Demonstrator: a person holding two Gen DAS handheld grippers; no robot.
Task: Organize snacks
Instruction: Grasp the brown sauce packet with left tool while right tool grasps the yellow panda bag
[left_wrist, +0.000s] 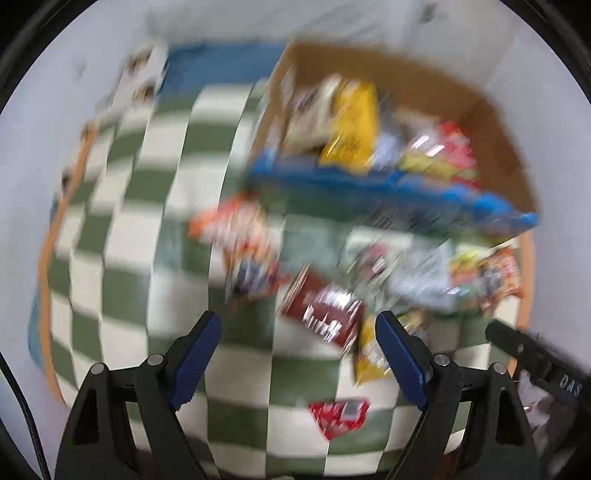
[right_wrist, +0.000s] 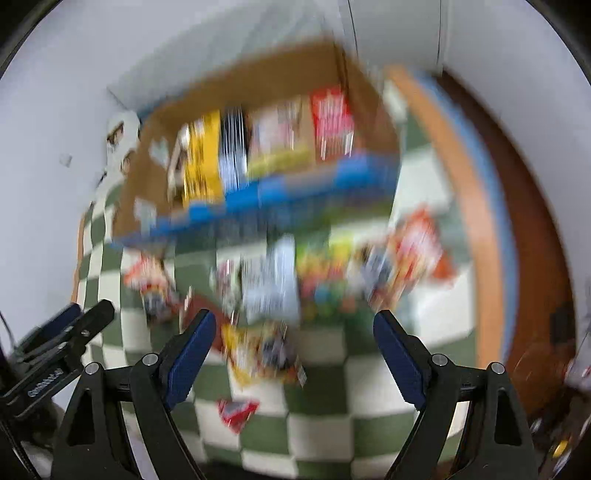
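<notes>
Both views are motion-blurred. A cardboard box (left_wrist: 491, 122) with a blue front edge stands at the back of a green-and-white checked cloth and holds several upright snack packs, among them a yellow one (left_wrist: 354, 122). The box also shows in the right wrist view (right_wrist: 258, 85). Loose snack packs lie in front of it: a dark red pack (left_wrist: 325, 317), an orange pack (left_wrist: 229, 221), a small red pack (left_wrist: 340, 413), a pale blue pack (right_wrist: 273, 288). My left gripper (left_wrist: 299, 354) is open and empty above the cloth. My right gripper (right_wrist: 295, 354) is open and empty.
The round table has an orange rim (right_wrist: 469, 206) and white walls behind. The right gripper's black body (left_wrist: 535, 362) shows at the left view's right edge; the left gripper's body (right_wrist: 62, 343) shows at the right view's left edge. A brown floor (right_wrist: 535, 229) lies right.
</notes>
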